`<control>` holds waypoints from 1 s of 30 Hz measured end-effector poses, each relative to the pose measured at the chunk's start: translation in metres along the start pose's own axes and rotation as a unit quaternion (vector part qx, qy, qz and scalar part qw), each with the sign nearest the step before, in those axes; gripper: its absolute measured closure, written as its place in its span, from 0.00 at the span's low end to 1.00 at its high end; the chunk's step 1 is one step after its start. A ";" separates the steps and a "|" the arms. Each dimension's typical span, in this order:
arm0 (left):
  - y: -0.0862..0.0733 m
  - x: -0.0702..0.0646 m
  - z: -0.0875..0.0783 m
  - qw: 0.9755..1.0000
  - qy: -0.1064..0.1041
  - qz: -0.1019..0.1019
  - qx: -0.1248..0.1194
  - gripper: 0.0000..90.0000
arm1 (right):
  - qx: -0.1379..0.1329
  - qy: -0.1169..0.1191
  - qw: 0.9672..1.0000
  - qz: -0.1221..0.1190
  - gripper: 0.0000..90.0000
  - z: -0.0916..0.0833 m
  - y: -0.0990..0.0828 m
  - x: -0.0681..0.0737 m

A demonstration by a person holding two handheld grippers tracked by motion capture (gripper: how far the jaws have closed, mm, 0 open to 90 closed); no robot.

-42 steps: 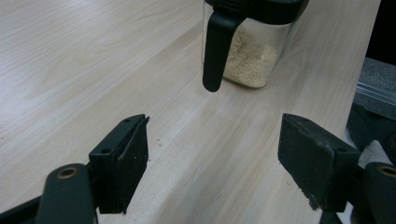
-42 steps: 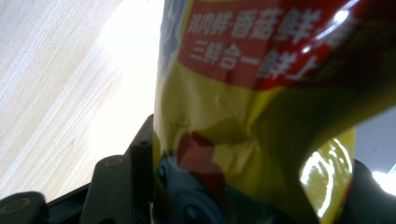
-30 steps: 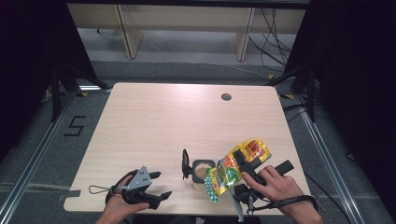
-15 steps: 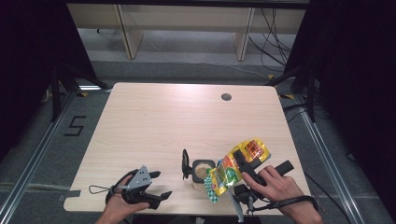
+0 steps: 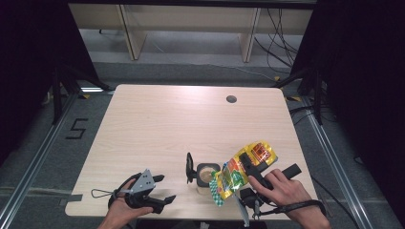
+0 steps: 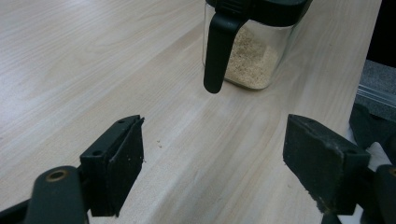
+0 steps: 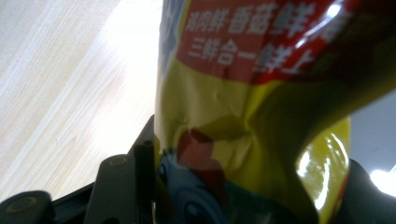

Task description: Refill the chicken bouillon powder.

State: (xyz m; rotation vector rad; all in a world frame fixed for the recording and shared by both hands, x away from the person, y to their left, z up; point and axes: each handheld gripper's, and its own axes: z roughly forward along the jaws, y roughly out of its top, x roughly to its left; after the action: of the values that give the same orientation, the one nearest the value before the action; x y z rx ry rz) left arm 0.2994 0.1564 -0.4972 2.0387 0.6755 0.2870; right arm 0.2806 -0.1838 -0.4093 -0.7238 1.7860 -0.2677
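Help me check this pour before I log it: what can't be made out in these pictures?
- Bag mouth, high view: too small to tell whether anything is flowing into the jar.
- Yellow bag, right tool view: cut off by the edges; it hides the jar.
- Jar lid, left tool view: cut off by the top edge.
- Right tool, high view: the bag covers its jaws.

Lab recording bay, bare wooden table (image 5: 157, 124), black curtains (image 5: 363, 71), floor cables (image 5: 282, 33)

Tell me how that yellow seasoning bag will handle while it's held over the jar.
The yellow bag looks floppy: its foil creases where the right tool pinches it. Its glossy film may be slippery. It sags toward the open jar, so its mouth probably wanders.
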 end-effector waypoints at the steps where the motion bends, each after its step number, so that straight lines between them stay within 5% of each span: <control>1: 0.000 0.001 0.000 1.000 0.000 0.004 0.003 0.23 | 0.000 0.001 1.000 0.002 0.51 0.000 0.000 0.000; 9: 0.000 0.002 0.000 1.000 0.002 0.013 0.004 0.23 | 0.007 0.003 1.000 0.015 0.51 -0.002 0.000 0.001; 11: 0.000 0.000 0.000 1.000 0.000 0.002 0.000 0.23 | 0.006 0.003 1.000 0.021 0.51 -0.002 0.001 0.002; 15: 0.001 0.003 0.000 1.000 0.000 0.018 0.004 0.23 | -0.006 -0.001 1.000 -0.001 0.51 -0.003 0.004 -0.001; 17: 0.000 0.000 0.000 1.000 -0.003 0.000 0.000 0.23 | -0.004 0.001 1.000 0.010 0.51 -0.003 0.006 0.000; 18: 0.000 0.000 0.000 1.000 0.000 0.002 0.000 0.23 | -0.006 0.001 1.000 -0.006 0.51 -0.002 0.005 -0.001; 20: 0.001 0.001 0.000 1.000 0.002 0.001 -0.002 0.23 | -0.004 0.004 1.000 0.014 0.52 -0.001 0.005 0.001; 23: 0.000 0.000 0.000 1.000 0.000 0.003 0.000 0.23 | -0.008 0.000 1.000 -0.001 0.52 -0.001 0.003 0.000; 27: 0.000 0.000 0.001 1.000 -0.003 0.000 -0.003 0.23 | 0.003 0.002 1.000 0.015 0.52 -0.003 0.001 0.000; 29: 0.001 0.003 -0.001 1.000 -0.001 0.028 0.009 0.23 | 0.005 0.004 1.000 0.016 0.52 -0.001 0.000 0.002; 30: 0.000 0.000 0.000 1.000 0.001 0.002 0.000 0.24 | -0.003 0.001 1.000 0.003 0.52 0.000 -0.002 0.001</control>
State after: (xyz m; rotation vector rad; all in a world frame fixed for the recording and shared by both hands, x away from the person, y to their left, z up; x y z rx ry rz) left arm 0.2995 0.1565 -0.4970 2.0406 0.6738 0.2905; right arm 0.2812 -0.1857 -0.4093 -0.7222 1.7918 -0.2582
